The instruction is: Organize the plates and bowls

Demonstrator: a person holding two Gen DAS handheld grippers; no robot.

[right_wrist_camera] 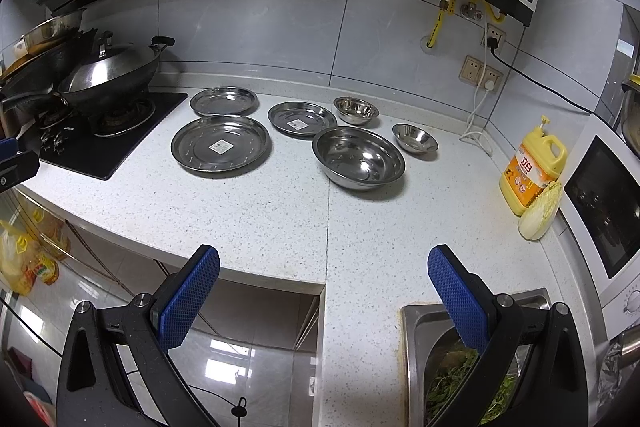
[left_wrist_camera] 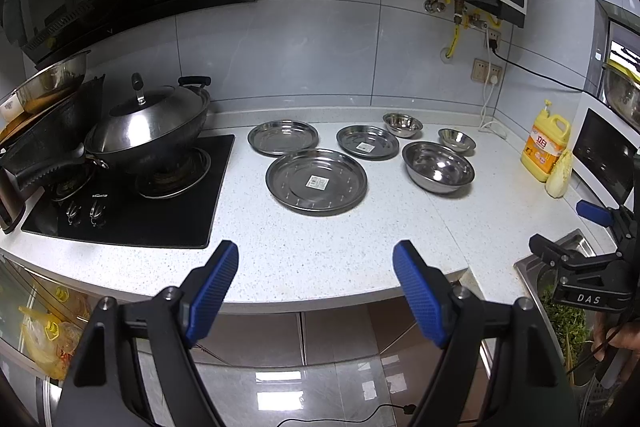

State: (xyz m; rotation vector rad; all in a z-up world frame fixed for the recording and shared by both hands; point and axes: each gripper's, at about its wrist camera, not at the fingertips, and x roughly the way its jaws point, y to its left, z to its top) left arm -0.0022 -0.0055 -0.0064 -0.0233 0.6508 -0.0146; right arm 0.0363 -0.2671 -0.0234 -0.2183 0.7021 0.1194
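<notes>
Left wrist view: left gripper with blue ribbed pads spread wide, nothing between them, hanging off the front edge of the white speckled stone countertop. Right gripper likewise wide apart and empty, held over the counter's front edge beside the steel sink. Task items all sit untouched toward the back — three flat round stainless plates and three round stainless bowls. Large stainless plate with a white label lies straight ahead of the left gripper, nearest to it; small stainless plate by the black gas hob and the labelled small plate are behind it. Large stainless bowl lies ahead and slightly left of the right gripper, with the two small bowls beyond it. Judgement: nothing stacked yet; plates fall to the left hand, bowls to the right (round items, so no long axis to align — approach over the near rim). Thin plate rims flat on stone may be hard to pinch.
</notes>
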